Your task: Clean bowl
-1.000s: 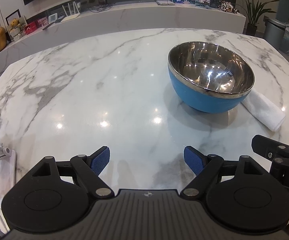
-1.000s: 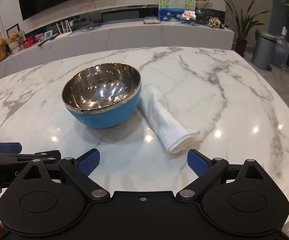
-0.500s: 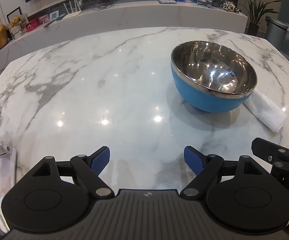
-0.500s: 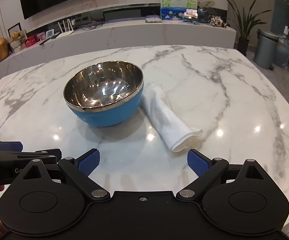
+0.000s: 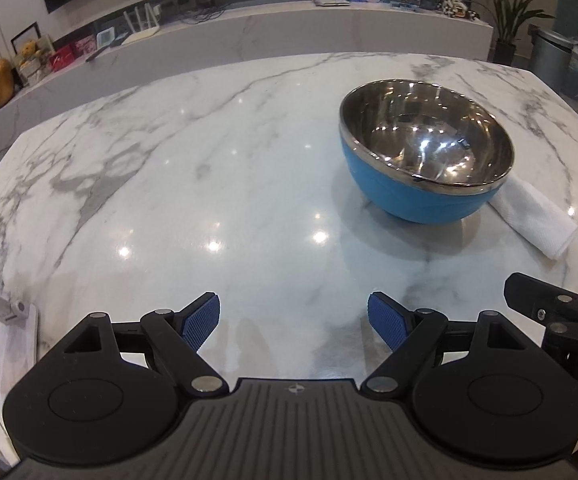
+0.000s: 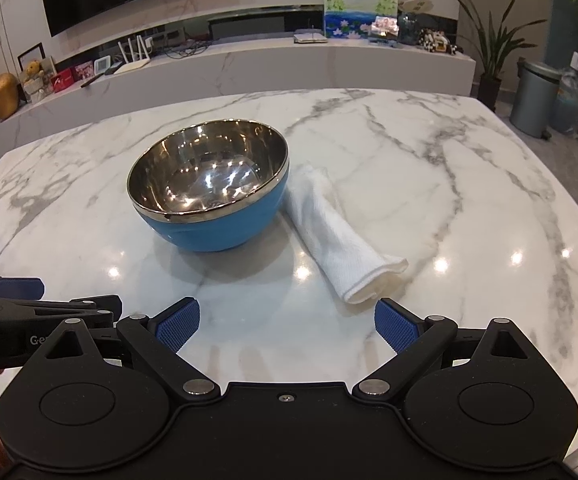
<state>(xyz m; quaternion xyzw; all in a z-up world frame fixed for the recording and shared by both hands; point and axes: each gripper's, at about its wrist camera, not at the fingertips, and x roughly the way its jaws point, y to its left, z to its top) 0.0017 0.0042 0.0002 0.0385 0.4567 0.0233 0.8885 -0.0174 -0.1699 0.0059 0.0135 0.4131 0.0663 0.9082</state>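
The bowl (image 6: 208, 190) sits on the desk (image 6: 429, 200), touching a rolled cloth (image 6: 337, 236). Both the left gripper (image 5: 293, 316) and right gripper (image 6: 287, 322) hover nearby, fingers wide and empty. Wiping unbraced, the round-bottomed bowl could likely skid or tip.

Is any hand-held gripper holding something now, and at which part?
Nothing is held. The left hand-held gripper and right hand-held gripper are open, short of bowl and towel.

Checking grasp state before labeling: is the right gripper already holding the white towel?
No. The right gripper is open and empty, with the rolled white towel lying on the marble table beside the bowl.
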